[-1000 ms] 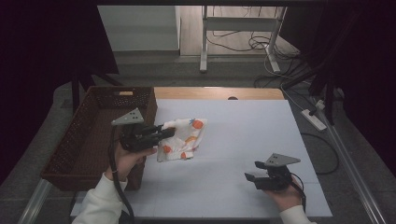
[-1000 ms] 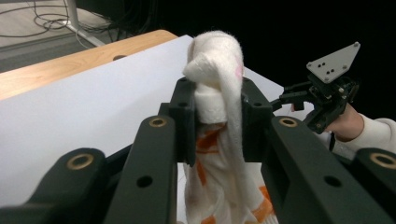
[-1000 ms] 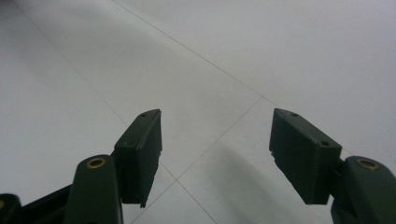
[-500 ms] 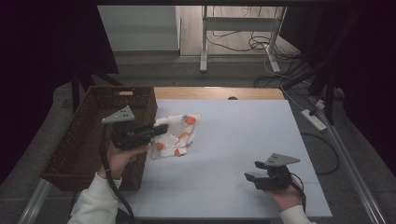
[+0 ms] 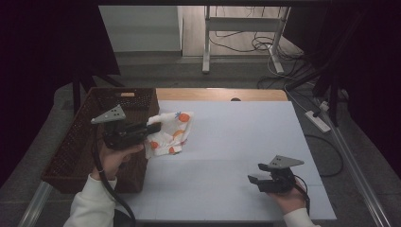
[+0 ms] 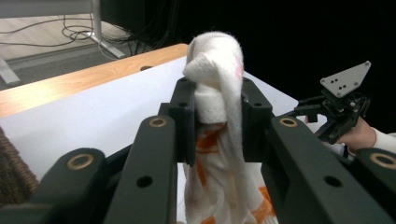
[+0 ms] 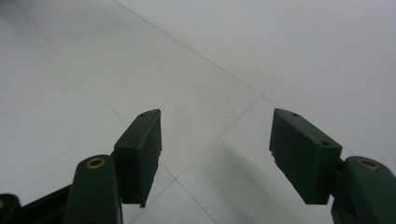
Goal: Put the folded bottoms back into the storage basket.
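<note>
You have a white cloth [image 5: 170,133] with orange fruit prints pinched in your left tongs [image 5: 153,127]. Its bunched top corner bulges above the jaws [image 6: 215,60]; the rest hangs down loose and crumpled. It is lifted, its lower edge near or on the white surface [image 5: 236,156], just beside the brown wicker basket [image 5: 71,146].
</note>
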A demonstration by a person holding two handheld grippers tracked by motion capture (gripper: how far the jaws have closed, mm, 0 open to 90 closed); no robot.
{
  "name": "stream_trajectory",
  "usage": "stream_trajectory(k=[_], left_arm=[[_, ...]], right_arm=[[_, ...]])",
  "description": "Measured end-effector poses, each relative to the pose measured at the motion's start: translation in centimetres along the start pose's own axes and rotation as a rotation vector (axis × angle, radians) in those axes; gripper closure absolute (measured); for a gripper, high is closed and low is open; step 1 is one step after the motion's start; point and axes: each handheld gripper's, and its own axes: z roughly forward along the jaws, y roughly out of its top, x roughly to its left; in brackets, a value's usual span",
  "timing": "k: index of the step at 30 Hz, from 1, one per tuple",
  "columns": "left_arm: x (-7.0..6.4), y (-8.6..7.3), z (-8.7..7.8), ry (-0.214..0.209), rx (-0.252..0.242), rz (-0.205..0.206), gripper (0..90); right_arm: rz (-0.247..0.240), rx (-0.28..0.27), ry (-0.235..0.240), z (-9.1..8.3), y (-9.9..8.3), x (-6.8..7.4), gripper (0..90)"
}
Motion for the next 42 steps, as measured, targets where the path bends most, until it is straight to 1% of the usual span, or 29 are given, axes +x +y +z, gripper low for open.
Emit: stream_trajectory(k=[7, 14, 22, 27, 30, 36, 42], left_arm=[[0.4, 0.1, -0.9, 0.013, -0.02, -0.004, 72.2], [0.8, 0.1, -1.4, 0.023, -0.029, -0.013, 72.1], [1.2, 0.3, -1.8, 0.049, -0.041, -0.03, 72.1], [1.5, 0.6, -2.6, 0.07, -0.071, -0.041, 72.1], [1.6, 0.8, -3.1, 0.087, -0.072, -0.038, 72.1], [2.4, 0.8, -4.5, 0.116, -0.09, -0.057, 72.1], [2.9, 0.8, -5.5, 0.148, -0.102, -0.059, 72.1]], right_arm=[[0.0, 0.0, -0.002, 0.1, 0.0, 0.0, 34.3], [-0.001, 0.002, -0.001, 0.1, 0.0, 0.0, 34.3], [0.007, 0.0, 0.001, 0.2, 0.0, -0.1, 34.3], [0.009, -0.005, 0.004, 0.4, 0.2, -0.4, 34.3], [0.015, -0.007, 0.003, 0.5, 0.3, -0.6, 34.3], [0.011, -0.005, 0.007, 0.7, 0.4, -0.6, 34.3], [0.012, -0.004, 0.006, 0.8, 0.4, -0.6, 34.3]])
